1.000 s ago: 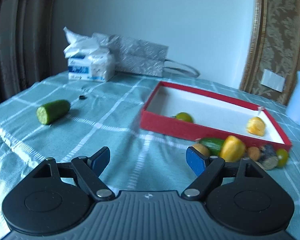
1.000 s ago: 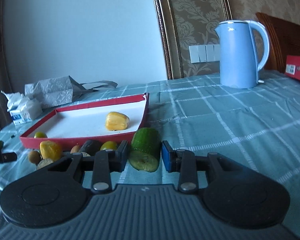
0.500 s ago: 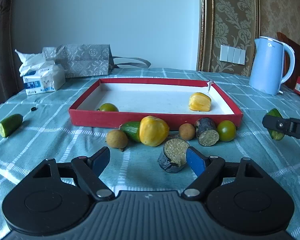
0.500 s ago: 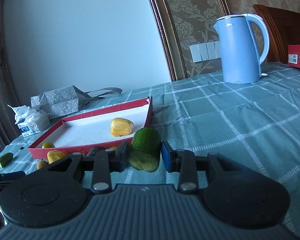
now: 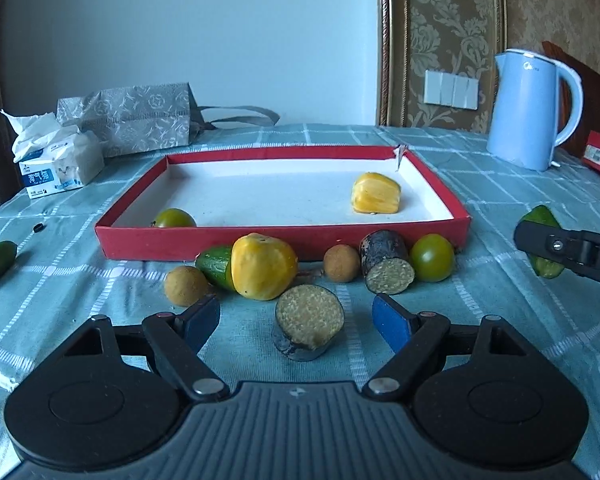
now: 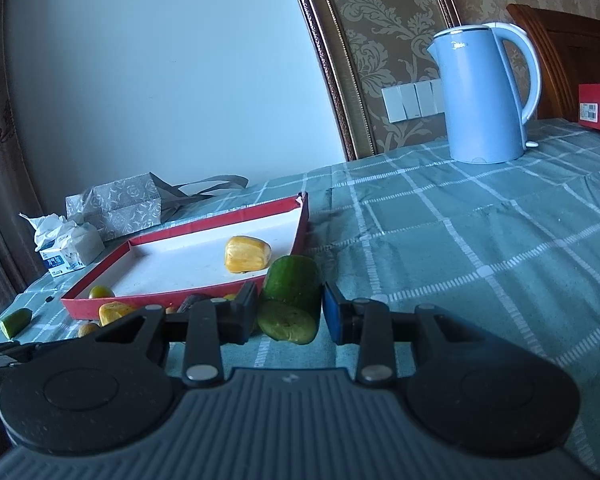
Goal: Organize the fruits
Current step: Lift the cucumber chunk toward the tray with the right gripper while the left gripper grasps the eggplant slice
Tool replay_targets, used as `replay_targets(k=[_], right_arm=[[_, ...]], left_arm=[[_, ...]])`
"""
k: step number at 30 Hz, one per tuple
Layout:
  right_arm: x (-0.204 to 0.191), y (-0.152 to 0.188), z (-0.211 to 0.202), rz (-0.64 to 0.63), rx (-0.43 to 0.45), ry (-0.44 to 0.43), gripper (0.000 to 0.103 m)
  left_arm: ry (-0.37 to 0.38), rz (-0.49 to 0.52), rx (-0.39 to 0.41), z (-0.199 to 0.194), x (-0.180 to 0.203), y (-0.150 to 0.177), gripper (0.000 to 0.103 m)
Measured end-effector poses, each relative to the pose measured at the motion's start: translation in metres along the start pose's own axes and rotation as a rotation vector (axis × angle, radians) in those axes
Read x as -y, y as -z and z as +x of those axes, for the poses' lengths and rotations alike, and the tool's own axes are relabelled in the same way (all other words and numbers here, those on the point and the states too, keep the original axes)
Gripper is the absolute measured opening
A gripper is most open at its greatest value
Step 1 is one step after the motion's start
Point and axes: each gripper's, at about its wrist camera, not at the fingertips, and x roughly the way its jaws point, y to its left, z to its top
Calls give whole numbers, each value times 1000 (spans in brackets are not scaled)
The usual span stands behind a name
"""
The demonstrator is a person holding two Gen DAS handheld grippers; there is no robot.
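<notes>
Cucumber (image 6: pixel 294 298) sits clamped in our right hand-held gripper (image 6: pixel 289 312) — we carry it level to the tray (image 6: pixel 180 298) at ten o'clock. Left hand-held gripper (image 5: pixel 296 318) hangs apart around the dark slice (image 5: pixel 309 327) — we close squarely.

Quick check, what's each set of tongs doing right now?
Left tongs: open, empty, with a dark cut fruit piece on the cloth between the fingers.
Right tongs: closed on a cucumber piece.

A pale wall (image 5: pixel 188 32) meets damask wallpaper (image 5: pixel 440 20) behind the checked-cloth table (image 6: pixel 480 240).
</notes>
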Motion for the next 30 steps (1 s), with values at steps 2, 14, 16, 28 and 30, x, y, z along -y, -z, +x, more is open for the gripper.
replay_targets(k=[2,14,16,28,30], right_arm=[[0,0,0,1,-1,0,33],[3,0,3,20,-10,2,33],[3,0,3,21,-12,1,33],[4,0,3,25,-4,4,33],[4,0,2,18,1,4,33]], left_arm=[[3,-11,-15,4,-1,0,83],[-4,7,-30,3,0,2,34],[-5,11,-24,1,0,2,33],[-83,-50,32,-17,-39,-5,33],[-106,-69,36,-17,-51,-5,33]])
